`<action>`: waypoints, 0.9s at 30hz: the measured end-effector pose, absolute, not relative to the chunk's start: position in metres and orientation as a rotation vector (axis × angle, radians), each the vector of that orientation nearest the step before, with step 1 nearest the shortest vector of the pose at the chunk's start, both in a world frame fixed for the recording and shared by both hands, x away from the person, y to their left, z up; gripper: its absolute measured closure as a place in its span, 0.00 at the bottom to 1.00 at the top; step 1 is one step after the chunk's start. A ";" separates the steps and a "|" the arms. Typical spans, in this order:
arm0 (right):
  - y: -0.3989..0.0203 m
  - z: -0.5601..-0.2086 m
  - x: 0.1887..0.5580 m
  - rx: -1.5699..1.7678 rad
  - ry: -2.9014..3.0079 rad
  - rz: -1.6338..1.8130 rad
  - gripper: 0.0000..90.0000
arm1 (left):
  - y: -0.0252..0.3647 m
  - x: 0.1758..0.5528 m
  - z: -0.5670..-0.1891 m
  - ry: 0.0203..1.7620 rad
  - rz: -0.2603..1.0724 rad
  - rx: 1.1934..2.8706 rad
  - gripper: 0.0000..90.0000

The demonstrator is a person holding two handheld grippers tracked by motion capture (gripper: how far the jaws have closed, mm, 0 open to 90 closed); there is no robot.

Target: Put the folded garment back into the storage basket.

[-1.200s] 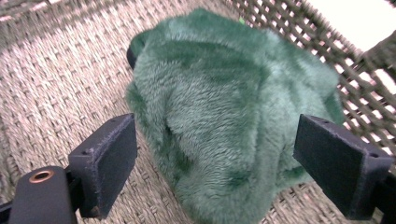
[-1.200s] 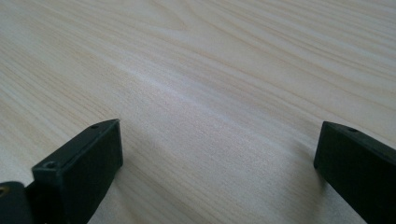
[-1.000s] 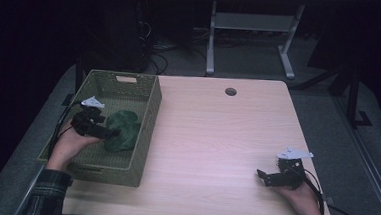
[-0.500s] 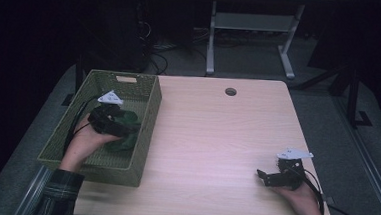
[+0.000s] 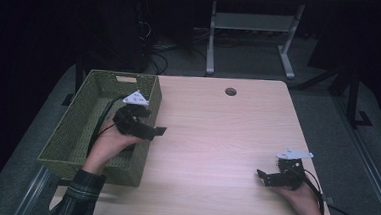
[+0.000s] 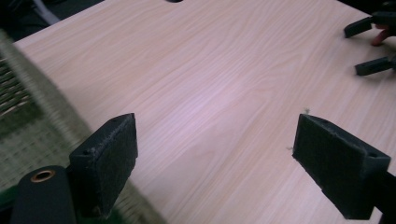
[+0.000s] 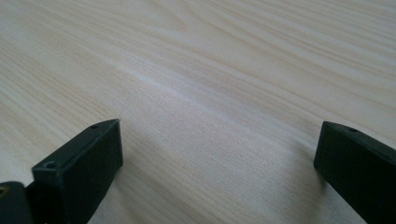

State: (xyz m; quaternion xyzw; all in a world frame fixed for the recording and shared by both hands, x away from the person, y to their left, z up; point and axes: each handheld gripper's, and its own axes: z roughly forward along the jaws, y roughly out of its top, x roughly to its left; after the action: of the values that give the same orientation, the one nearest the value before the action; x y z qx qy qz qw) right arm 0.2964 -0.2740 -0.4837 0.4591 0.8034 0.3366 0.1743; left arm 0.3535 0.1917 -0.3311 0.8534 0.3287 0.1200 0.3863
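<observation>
Basket [image 5: 72,130], woven and olive green, stands on the left part of the wooden table [image 5: 216,139], its long side running along the table's left edge and its far end reaching toward the far left corner; a slot handle shows in its far wall; what lies inside is hidden by the hand and the near wall, so its contents cannot be told. Left gripper [image 5: 159,131] is held above the basket's right rim, its black jaws pointing out over the bare table toward the right; in the left gripper view [image 6: 219,154] those jaws stand wide apart with nothing between them, the basket's weave at the lower left and plain wood grain ahead. Left hand [image 5: 108,145] grips it from behind, a plaid sleeve [image 5: 80,191] coming in from the near edge, and a cable trails back into the basket. Right gripper [image 5: 264,176] rests low near the near right corner of the table, well apart from the basket, held by the right hand [image 5: 298,194]; in the right gripper view [image 7: 219,158] its jaws are spread wide and empty, just over the wood. A round hole [image 5: 230,91] sits near the far edge.
</observation>
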 end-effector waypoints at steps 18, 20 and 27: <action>-0.274 -0.484 0.296 1.306 2.275 0.951 0.01 | 0.109 0.343 -0.366 0.707 0.261 2.234 0.15; -0.274 -0.484 0.296 1.306 2.275 0.951 0.01 | 0.103 0.342 -0.374 0.706 0.253 2.237 0.15; -0.274 -0.484 0.296 1.307 2.275 0.950 0.01 | 0.091 0.339 -0.407 0.693 0.244 2.273 0.15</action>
State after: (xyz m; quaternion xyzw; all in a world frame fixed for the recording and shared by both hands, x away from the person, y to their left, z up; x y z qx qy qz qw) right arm 0.2958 -0.2738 -0.4836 0.4610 0.8028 0.3353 0.1747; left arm 0.3393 0.0913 -0.4069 0.8848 0.2699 0.0950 0.3677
